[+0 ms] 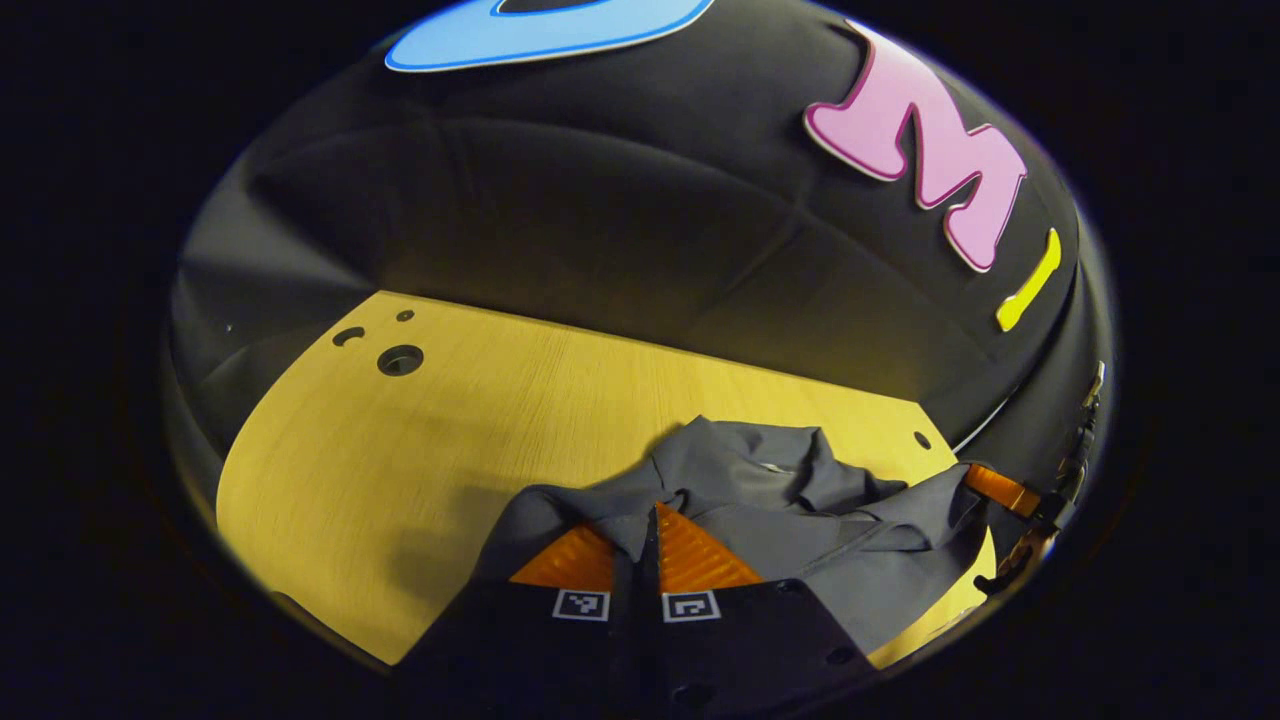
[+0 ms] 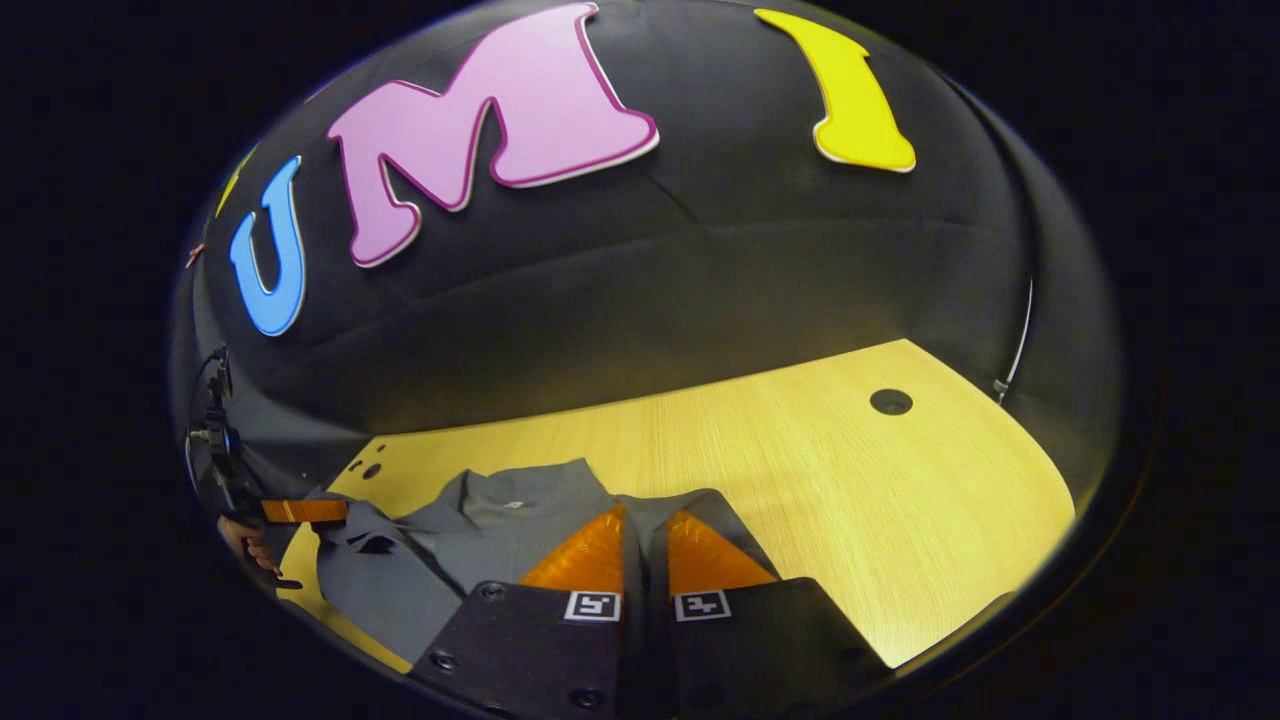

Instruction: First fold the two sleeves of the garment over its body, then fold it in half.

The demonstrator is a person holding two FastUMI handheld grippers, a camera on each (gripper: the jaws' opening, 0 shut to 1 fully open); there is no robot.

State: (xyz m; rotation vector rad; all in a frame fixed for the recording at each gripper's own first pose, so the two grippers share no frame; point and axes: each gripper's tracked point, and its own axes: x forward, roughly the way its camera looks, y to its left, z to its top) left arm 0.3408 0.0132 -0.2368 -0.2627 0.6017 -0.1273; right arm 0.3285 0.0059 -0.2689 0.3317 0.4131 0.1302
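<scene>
Pinching the garment (image 1: 800,520), seemingly, both grippers (image 1: 645,520) (image 2: 645,525) close.

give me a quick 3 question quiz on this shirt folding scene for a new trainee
1. True or false: the grey collared shirt lies flat and fully spread on the wooden table.
2. Multiple choice: in the left gripper view, the left claw has its fingers A) wide apart above bare table, B) nearly together with shirt fabric between them, C) around a cup.
3. Short answer: in the right gripper view, what lies between the right claw fingers?

Key
1. False: it is bunched, with folds near the collar.
2. B
3. Grey shirt fabric; both claws look closed on it.
</scene>
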